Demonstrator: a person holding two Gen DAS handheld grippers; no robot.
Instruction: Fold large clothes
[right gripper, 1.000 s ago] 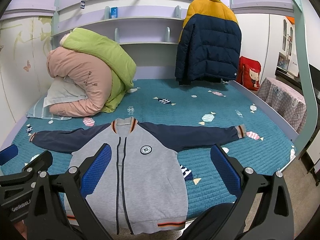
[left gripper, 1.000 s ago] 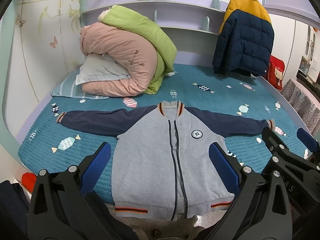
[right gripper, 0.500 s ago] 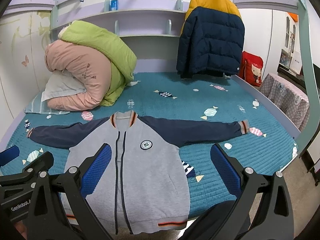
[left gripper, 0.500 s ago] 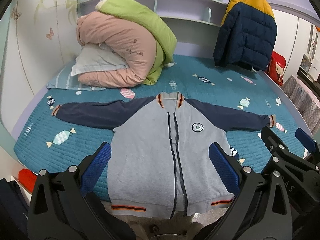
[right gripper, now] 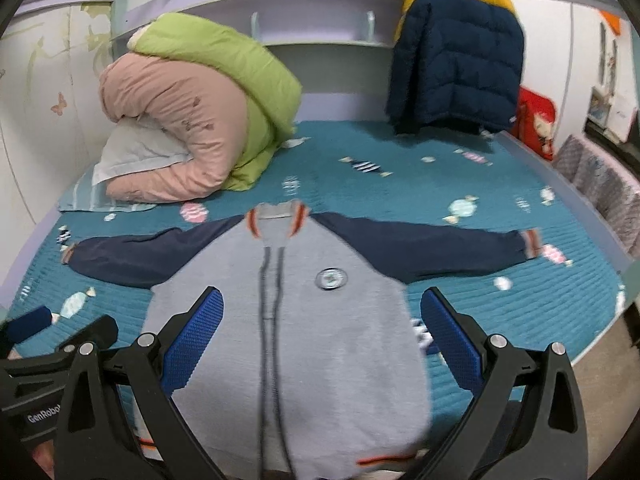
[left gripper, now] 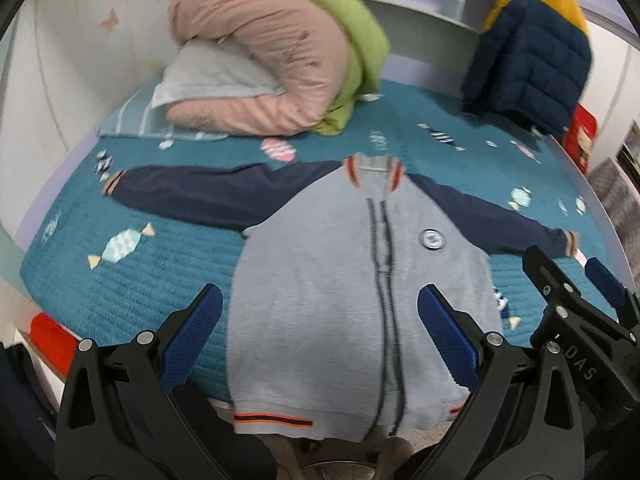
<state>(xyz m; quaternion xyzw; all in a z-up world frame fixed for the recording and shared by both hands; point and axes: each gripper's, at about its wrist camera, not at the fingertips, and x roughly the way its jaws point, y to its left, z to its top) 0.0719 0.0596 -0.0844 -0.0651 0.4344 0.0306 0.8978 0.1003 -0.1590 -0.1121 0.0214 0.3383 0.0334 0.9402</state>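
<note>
A grey zip jacket (left gripper: 320, 280) (right gripper: 320, 340) with navy sleeves lies flat, front up, on the teal bed cover, sleeves spread out to both sides, hem hanging over the near edge. My left gripper (left gripper: 318, 340) hovers open above the jacket's lower body, blue pads wide apart, nothing between them. My right gripper (right gripper: 322, 340) is also open over the lower body, holding nothing. Its fingers (left gripper: 576, 304) show at the right edge of the left wrist view; the left gripper's fingers (right gripper: 60, 340) appear low on the left in the right wrist view.
A rolled pink and green duvet (right gripper: 192, 120) on a pillow (right gripper: 132, 156) fills the bed's far left. A navy and yellow puffer coat (right gripper: 456, 60) hangs at the far right. Teal bed cover (right gripper: 400, 184) lies bare beyond the jacket. A red item (left gripper: 50, 336) sits low left.
Both grippers have moved forward and lower toward the jacket, which now looms larger in both views. Both stay open.
</note>
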